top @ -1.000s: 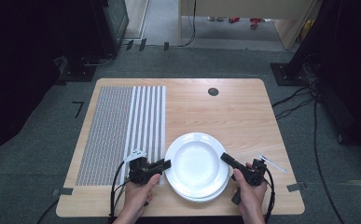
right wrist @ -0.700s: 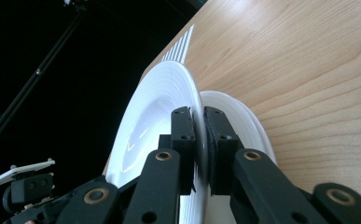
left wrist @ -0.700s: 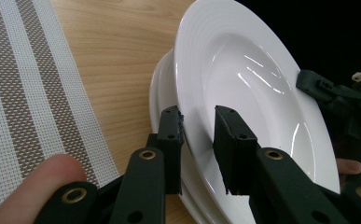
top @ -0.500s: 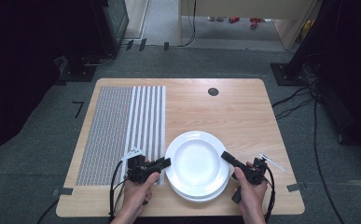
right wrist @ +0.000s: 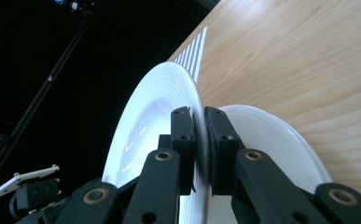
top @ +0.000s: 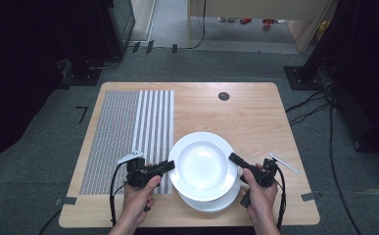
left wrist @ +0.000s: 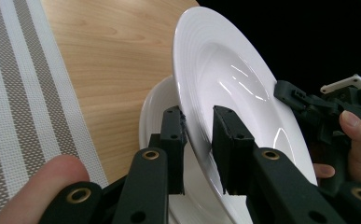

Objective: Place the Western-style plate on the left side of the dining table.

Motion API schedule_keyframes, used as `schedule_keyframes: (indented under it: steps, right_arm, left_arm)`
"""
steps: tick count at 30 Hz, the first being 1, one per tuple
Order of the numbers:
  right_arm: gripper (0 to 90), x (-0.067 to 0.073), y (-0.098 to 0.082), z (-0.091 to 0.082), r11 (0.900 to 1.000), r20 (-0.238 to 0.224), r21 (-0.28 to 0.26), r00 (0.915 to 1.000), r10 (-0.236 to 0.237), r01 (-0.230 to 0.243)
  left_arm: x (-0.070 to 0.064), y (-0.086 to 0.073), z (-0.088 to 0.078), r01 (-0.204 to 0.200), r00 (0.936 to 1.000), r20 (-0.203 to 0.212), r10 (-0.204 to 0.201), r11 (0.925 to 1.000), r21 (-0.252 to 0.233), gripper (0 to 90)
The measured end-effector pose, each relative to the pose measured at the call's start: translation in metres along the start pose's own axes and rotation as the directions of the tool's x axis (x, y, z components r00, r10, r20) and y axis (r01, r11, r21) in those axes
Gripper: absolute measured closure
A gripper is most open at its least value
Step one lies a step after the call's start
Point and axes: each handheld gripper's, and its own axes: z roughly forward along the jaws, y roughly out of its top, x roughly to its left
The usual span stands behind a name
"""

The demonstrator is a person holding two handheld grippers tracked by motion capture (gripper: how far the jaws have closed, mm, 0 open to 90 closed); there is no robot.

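1. A wooden table [top: 255, 112] was seen from above, with a grey striped placemat [top: 128, 132] laid on its left half.
2. A white upper plate [top: 202, 165] was held raised above a second white lower plate [top: 216, 201], which rested on the table near the front edge.
3. The left gripper [top: 167, 166] was closed on the upper plate's left rim, one jaw above it and one below.
4. The right gripper [top: 234, 158] was clamped on the opposite, right rim in the same way.
5. The upper plate lay between the two grippers, equally near to each, so it was judged that any coming move would have to be shared by both hands.
6. The placemat lay just to the left of the plates and was touched by neither.
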Motion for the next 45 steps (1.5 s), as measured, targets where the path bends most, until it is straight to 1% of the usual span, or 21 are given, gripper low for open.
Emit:
schedule_keyframes:
  steps: [5, 10, 12, 14, 15, 16, 18, 19, 20, 22, 27, 30, 33, 36, 41, 43, 44, 45]
  right_arm:
    - [84.2, 0.012, 0.004, 0.011, 1.0, -0.011, 0.001, 0.9999, 0.007, -0.007]
    - [84.2, 0.023, 0.008, 0.024, 1.0, -0.024, 0.009, 0.9997, 0.004, -0.004]
    - [84.2, 0.029, 0.009, 0.03, 1.0, -0.027, 0.013, 0.9996, -0.003, 0.003]
    - [84.2, 0.036, 0.011, 0.04, 1.0, -0.038, 0.021, 0.9993, -0.006, 0.007]
    - [84.4, 0.039, 0.012, 0.044, 1.0, -0.044, 0.022, 0.999, -0.004, 0.005]
    - [84.5, 0.042, 0.012, 0.047, 1.0, -0.053, 0.021, 0.9986, -0.001, 0.002]
    - [84.5, 0.048, 0.013, 0.056, 1.0, -0.061, 0.023, 0.9981, -0.003, 0.004]
    - [84.5, 0.048, 0.013, 0.056, 1.0, -0.061, 0.023, 0.9981, -0.003, 0.004]
    - [84.5, 0.054, 0.013, 0.065, 1.0, -0.066, 0.028, 0.9978, -0.006, 0.008]
    - [84.6, 0.059, 0.012, 0.075, 0.999, -0.069, 0.035, 0.9975, -0.013, 0.016]
    - [84.8, 0.074, 0.01, 0.099, 0.998, -0.082, 0.055, 0.9965, -0.015, 0.019]
    - [84.9, 0.081, 0.008, 0.114, 0.997, -0.089, 0.066, 0.9958, -0.024, 0.03]
    - [84.8, 0.088, 0.005, 0.129, 0.996, -0.095, 0.083, 0.9953, -0.022, 0.029]
    - [84.8, 0.092, 0.003, 0.141, 0.995, -0.098, 0.099, 0.9951, -0.007, 0.016]
    - [84.9, 0.099, 0.003, 0.16, 0.993, -0.097, 0.118, 0.9952, -0.014, 0.025]
    - [84.9, 0.1, 0.002, 0.167, 0.992, -0.097, 0.126, 0.9952, -0.011, 0.023]
    - [84.9, 0.1, 0.002, 0.172, 0.991, -0.095, 0.13, 0.9955, -0.009, 0.022]
    - [84.8, 0.1, 0.001, 0.175, 0.991, -0.094, 0.133, 0.9955, -0.004, 0.016]
  left_arm:
    - [0.003, 0.011, -0.009, 0.011, 0.9999, 0.011, -0.011, 0.9996, -0.026, 75.7]
    - [0.008, 0.022, -0.021, 0.023, 0.9997, 0.005, -0.023, 0.9984, -0.052, 76.1]
    - [0.011, 0.029, -0.027, 0.018, 0.9998, -0.009, -0.019, 0.998, -0.06, 76.1]
    - [0.014, 0.036, -0.033, 0.017, 0.9998, -0.006, -0.017, 0.9975, -0.068, 76.1]
    - [0.014, 0.036, -0.033, 0.017, 0.9998, -0.006, -0.017, 0.9975, -0.068, 76.2]
    - [0.017, 0.042, -0.039, 0.025, 0.9997, -0.002, -0.025, 0.9965, -0.08, 76.5]
    - [0.022, 0.048, -0.045, 0.033, 0.9994, -0.006, -0.033, 0.9949, -0.095, 76.8]
    - [0.022, 0.048, -0.045, 0.033, 0.9994, -0.006, -0.033, 0.9949, -0.095, 76.9]
    - [0.027, 0.053, -0.051, 0.048, 0.9987, -0.01, -0.049, 0.9933, -0.105, 77.2]
    - [0.034, 0.057, -0.057, 0.055, 0.9982, -0.019, -0.058, 0.9919, -0.115, 77.3]
    - [0.049, 0.066, -0.073, 0.08, 0.996, -0.028, -0.085, 0.9863, -0.145, 77.9]
    - [0.058, 0.071, -0.081, 0.084, 0.9942, -0.052, -0.093, 0.9833, -0.162, 77.9]
    - [0.065, 0.076, -0.089, 0.089, 0.9918, -0.075, -0.104, 0.9797, -0.18, 77.8]
    - [0.072, 0.081, -0.096, 0.094, 0.9907, -0.079, -0.111, 0.9779, -0.187, 77.9]
    - [0.085, 0.087, -0.102, 0.111, 0.9867, -0.095, -0.132, 0.9741, -0.197, 77.9]
    - [0.091, 0.09, -0.104, 0.113, 0.985, -0.106, -0.137, 0.9728, -0.202, 78.0]
    - [0.091, 0.09, -0.104, 0.113, 0.985, -0.106, -0.137, 0.9728, -0.202, 77.9]
    - [0.095, 0.093, -0.105, 0.115, 0.9835, -0.114, -0.14, 0.9716, -0.207, 77.9]
